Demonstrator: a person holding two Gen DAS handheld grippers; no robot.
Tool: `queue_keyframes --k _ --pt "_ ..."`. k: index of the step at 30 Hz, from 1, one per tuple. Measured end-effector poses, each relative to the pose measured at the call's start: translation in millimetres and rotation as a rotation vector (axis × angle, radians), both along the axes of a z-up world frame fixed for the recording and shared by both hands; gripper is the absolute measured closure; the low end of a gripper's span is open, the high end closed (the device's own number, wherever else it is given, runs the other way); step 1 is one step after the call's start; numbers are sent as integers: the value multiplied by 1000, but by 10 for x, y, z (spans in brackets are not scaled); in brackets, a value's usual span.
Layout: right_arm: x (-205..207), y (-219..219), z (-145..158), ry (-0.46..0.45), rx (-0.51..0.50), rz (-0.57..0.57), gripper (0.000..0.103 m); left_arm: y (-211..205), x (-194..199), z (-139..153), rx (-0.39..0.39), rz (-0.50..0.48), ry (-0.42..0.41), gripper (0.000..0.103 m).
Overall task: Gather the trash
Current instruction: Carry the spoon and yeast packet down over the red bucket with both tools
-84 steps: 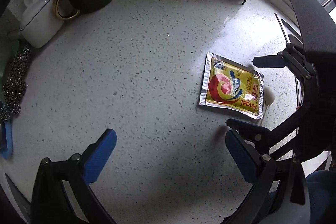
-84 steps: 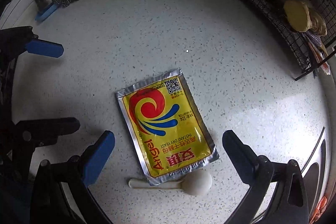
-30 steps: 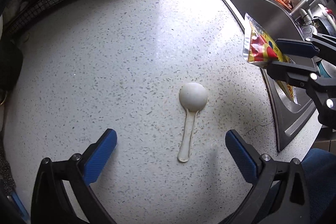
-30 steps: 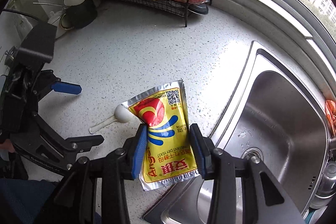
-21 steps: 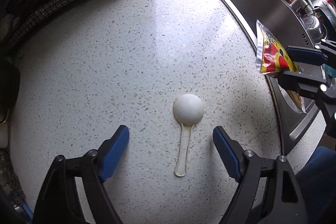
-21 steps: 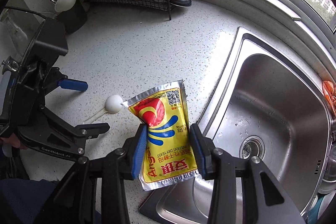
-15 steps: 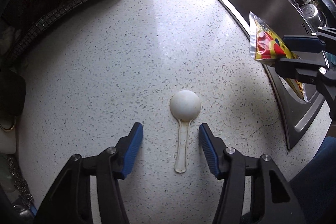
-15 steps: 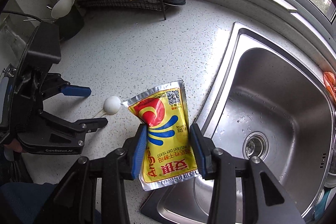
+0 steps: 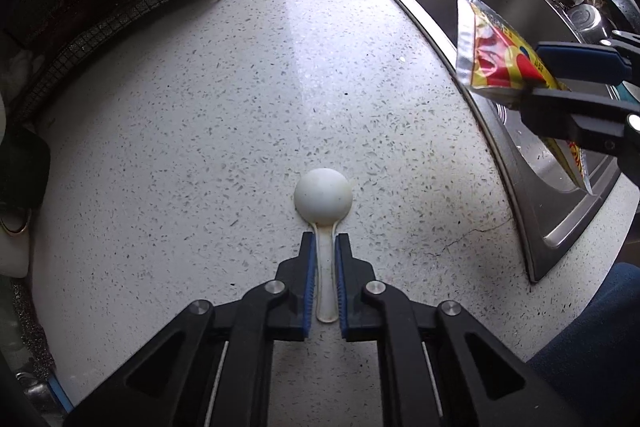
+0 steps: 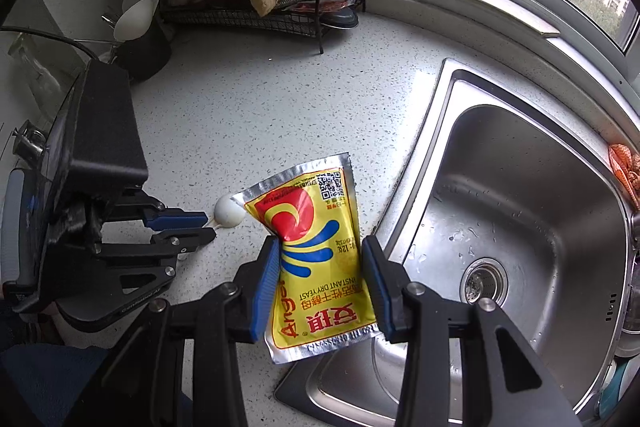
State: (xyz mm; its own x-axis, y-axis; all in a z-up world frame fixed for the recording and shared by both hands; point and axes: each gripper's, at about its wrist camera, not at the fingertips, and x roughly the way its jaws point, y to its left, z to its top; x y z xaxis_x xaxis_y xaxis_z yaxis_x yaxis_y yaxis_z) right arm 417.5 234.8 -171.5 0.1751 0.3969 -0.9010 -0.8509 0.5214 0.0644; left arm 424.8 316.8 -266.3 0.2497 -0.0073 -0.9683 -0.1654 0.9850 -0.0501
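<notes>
- Spoon [image 9: 323,195] pickup is underway: the white plastic scoop is lying on the speckled tabletop [image 9: 200,131], bowl pointing away.
- Left tool [image 9: 324,247] has just been closing, its blue pads now clamping the spoon's handle from both sides.
- Right tool [image 10: 320,259] is gripping the yellow yeast packet [image 10: 316,251], holding it over the sink [image 10: 520,227] edge.
- Next move is likely calling for a straight lift, keeping the thin handle from slipping.

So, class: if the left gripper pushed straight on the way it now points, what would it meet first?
The left gripper, closed on the white spoon handle, points steeply down, so it would probably meet the speckled countertop right away.
</notes>
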Motion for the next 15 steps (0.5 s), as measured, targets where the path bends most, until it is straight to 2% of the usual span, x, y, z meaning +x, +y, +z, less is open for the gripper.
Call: queue_keyframes --k 10,15 --pt "-248 -267 201 -37 49 29 64 -30 -485 488 -3 84 -86 95" --pt "-361 -450 316 -50 52 44 64 -97 -561 673 10 92 -109 95"
